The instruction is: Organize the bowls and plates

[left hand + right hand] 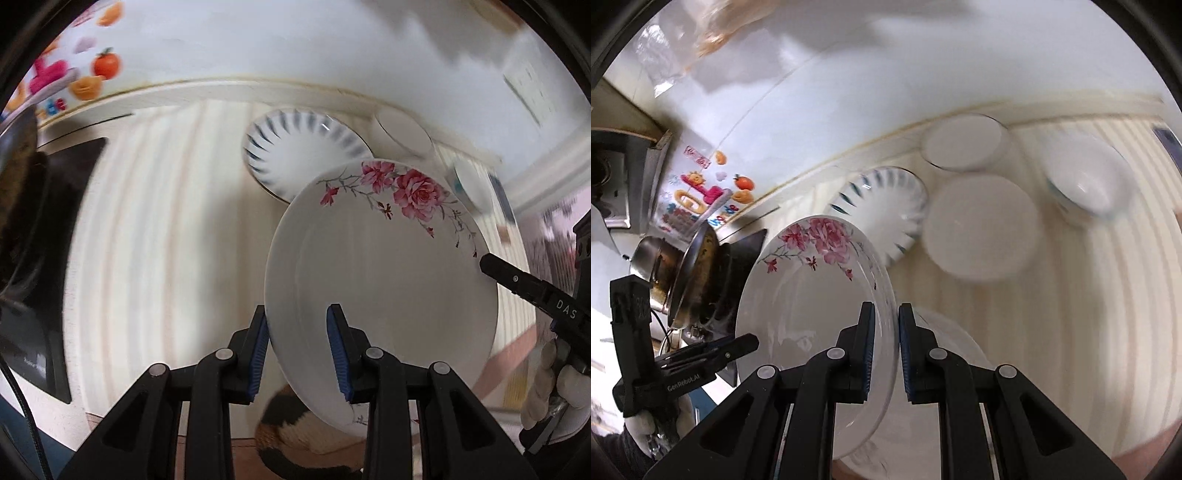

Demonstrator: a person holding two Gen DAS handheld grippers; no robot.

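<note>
The rim of a white ceramic plate painted with pink roses is pinched between the blue-padded fingers of the left gripper, and the plate is held tilted above a pale ribbed countertop. The opposite edge of the same plate is clamped by the right gripper, whose black fingers are closed onto the rim from either side (the left gripper can be seen at the lower left of the right wrist view).

Beyond the held plate, a white fluted plate with blue-grey radial streaks is seen lying on the countertop, partly covered by the rose plate in the left view. Just beside it a plain white round plate is set, and near the wall a white bowl is placed. Further right, a white bowl with a bluish rim is visible, blurred. At the left, dark metal cookware is found beside colourful fruit stickers on the white wall.
</note>
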